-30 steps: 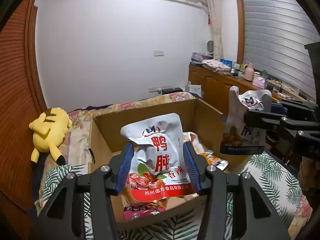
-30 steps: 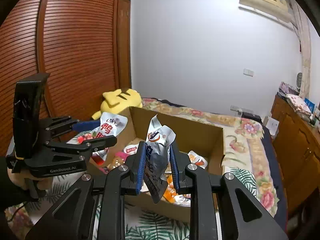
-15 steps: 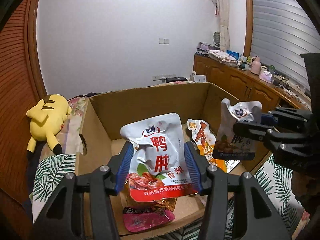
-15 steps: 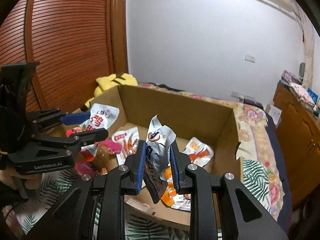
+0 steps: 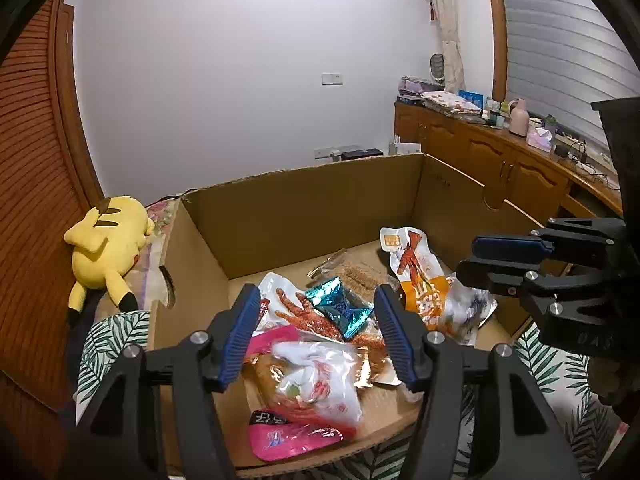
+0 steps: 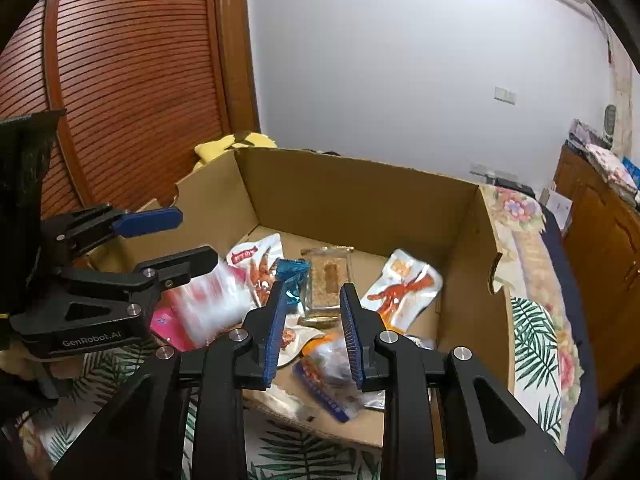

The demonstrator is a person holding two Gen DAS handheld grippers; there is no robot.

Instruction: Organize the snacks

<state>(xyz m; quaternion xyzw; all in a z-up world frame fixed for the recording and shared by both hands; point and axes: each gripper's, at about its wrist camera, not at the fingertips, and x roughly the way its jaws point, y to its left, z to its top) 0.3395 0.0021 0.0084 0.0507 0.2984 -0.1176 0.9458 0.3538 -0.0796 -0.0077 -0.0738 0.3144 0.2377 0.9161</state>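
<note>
Both our grippers' jaws are opening over the cardboard box [image 5: 304, 208]: left gripper [image 5: 316, 332] above a blurred white-and-red pouch [image 5: 316, 384] by the near wall, right gripper [image 6: 314, 332] above a silver pouch [image 6: 332, 380] near the front edge; neither is gripped.

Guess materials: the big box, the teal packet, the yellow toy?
Box: brown corrugated cardboard, matte; ragged torn edges. Teal packet: likely metallised foil film, glossy; crinkled with bright glints. Yellow toy: plush fabric, soft and matte, probably stuffed.

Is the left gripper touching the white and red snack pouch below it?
Apart. The left wrist view shows the left gripper, jaws opening, with the blurred white and red snack pouch dropping clear.
</note>
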